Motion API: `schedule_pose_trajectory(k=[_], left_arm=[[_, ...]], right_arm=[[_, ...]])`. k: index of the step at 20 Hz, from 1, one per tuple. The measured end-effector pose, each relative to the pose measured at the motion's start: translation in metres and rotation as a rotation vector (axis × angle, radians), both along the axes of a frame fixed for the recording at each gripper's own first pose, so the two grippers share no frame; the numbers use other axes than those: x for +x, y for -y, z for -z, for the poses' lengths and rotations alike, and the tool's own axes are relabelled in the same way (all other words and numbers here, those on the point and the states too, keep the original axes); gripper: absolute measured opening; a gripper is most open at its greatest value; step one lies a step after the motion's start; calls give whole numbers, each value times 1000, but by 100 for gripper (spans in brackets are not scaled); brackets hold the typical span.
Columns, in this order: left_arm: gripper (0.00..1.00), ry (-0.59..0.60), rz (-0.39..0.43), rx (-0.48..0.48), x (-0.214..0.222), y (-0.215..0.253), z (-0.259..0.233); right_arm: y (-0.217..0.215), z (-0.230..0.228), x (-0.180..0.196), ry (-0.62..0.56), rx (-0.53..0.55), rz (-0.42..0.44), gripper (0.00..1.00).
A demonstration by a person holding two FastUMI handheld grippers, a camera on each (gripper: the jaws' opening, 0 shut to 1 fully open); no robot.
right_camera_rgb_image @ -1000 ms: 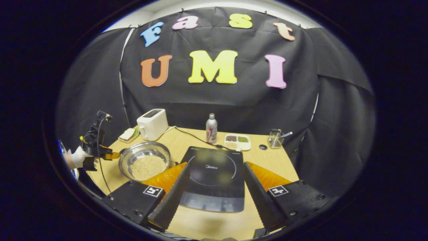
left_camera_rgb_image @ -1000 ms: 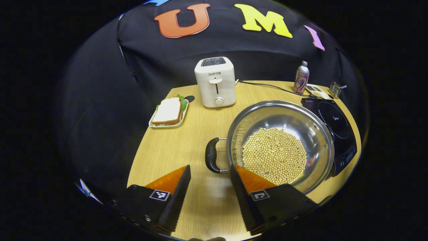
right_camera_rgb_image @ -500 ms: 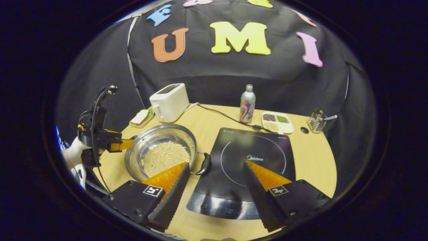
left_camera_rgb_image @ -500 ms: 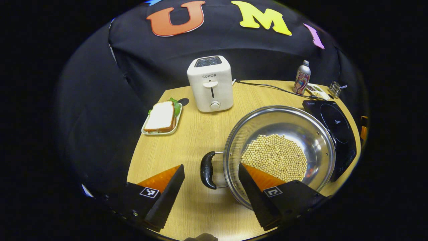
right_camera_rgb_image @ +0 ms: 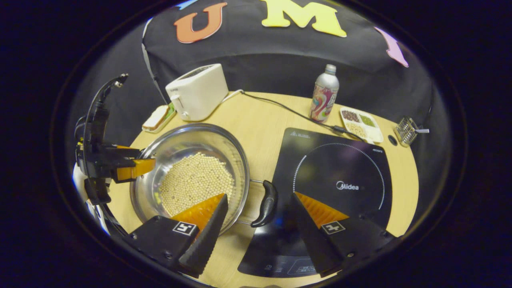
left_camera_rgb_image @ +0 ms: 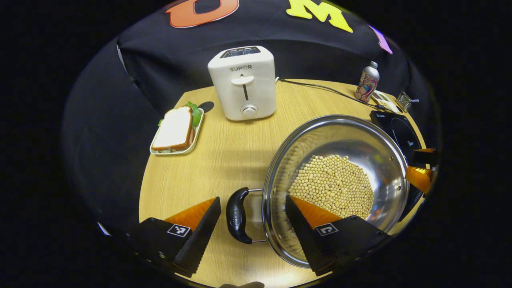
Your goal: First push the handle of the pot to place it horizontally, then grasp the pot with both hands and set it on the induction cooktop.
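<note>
A steel pot (left_camera_rgb_image: 344, 134) with soybeans (left_camera_rgb_image: 332, 186) in it stands on the wooden table, left of the black induction cooktop (right_camera_rgb_image: 340, 168). My left gripper (left_camera_rgb_image: 252, 232) is open, and the pot's left black handle (left_camera_rgb_image: 236, 216) lies between its fingers without touching them. In the right gripper view the pot (right_camera_rgb_image: 188, 142) has its right handle (right_camera_rgb_image: 268, 204) over the cooktop's edge. That handle sits in the gap of my open right gripper (right_camera_rgb_image: 258, 228). The left gripper (right_camera_rgb_image: 134, 162) shows at the pot's far rim, and the right gripper (left_camera_rgb_image: 416, 166) shows past the pot.
A white toaster (left_camera_rgb_image: 244, 82) and a sandwich on a small tray (left_camera_rgb_image: 176, 130) stand behind the pot. A bottle (right_camera_rgb_image: 323, 96), a divided dish (right_camera_rgb_image: 360, 124), a wire basket (right_camera_rgb_image: 406, 130) and a power cable (right_camera_rgb_image: 280, 108) lie behind the cooktop.
Both grippers have moved forward and down toward the pot. Each handle now lies between an open pair of fingers. The pot has not visibly shifted.
</note>
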State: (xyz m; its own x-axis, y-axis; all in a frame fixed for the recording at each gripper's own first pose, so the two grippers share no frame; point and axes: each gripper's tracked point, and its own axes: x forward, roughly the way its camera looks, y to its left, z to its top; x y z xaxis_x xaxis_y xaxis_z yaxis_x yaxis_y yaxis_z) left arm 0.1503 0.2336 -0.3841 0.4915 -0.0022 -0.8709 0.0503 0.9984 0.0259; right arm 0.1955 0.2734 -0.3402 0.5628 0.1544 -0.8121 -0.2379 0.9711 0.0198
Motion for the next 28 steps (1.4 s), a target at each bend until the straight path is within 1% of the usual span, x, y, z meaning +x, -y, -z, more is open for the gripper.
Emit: schedule_pose_trajectory(k=[1,2,3,4,5,6,7,8,9,10,11,12,13,14,15,16,17,18,19,20,21,22,23,24,25,28], left_arm=[[97,-12,4,-6,1,1,2],[96,-25,3,-13,1,1,2],[95,-29,4,-27,3,4,2],[89,-32,4,-33,5,7,2],[85,-40,8,-36,6,7,5],[84,-51,13,-29,5,6,6],[83,-64,18,-12,4,2,7],[75,-68,15,-23,5,2,6],[82,-81,10,-37,4,3,7],[71,-100,3,-54,2,4,8],[80,-118,-5,-71,1,4,7],[78,-139,-6,-90,-2,5,7],[69,-152,-6,-110,-3,6,7],[65,-161,-10,-124,-3,5,10],[65,-167,-10,-134,-3,5,9],[63,-172,-7,-138,-5,5,10],[62,-175,-6,-140,-5,6,10],[60,-178,-12,-142,-7,7,10],[70,-180,-17,-139,-8,6,8],[60,-178,-20,-140,-10,8,5],[60,-167,-19,-133,-9,8,3],[66,-151,-2,-118,-9,7,-4],[67,-140,2,-110,-8,7,-9],[47,-128,8,-107,-9,9,-16],[57,-119,15,-105,-9,11,-21],[56,-100,13,-107,-15,11,-30]], right_arm=[[0,7,0,-35,4,17,95],[0,11,-2,-63,17,36,98],[-1,13,-3,-84,26,49,90],[-1,11,-2,-84,25,55,89],[-1,14,-2,-98,21,52,91],[-3,13,-1,-105,11,51,92],[-4,16,0,-124,0,40,89],[-5,15,0,-136,-5,41,87],[-6,15,0,-149,-8,55,84],[-7,15,0,-164,-8,61,84],[-7,15,2,-175,-8,62,81],[-8,14,3,-183,-4,71,77],[-7,14,4,-191,1,86,73],[-7,16,4,-203,8,102,71],[-7,17,4,-208,13,101,64],[-7,16,5,-209,14,88,65],[-6,16,5,-209,20,80,64],[-5,17,4,-204,31,81,61],[-5,16,4,-195,46,84,61],[-4,15,3,-193,58,88,58],[-2,13,-3,-198,70,93,54],[-2,14,-6,-200,85,94,55],[-2,8,-10,-198,107,100,52],[0,5,-13,-188,119,102,53],[3,-1,-17,-178,124,99,52],[12,-19,-28,-132,120,96,54]])
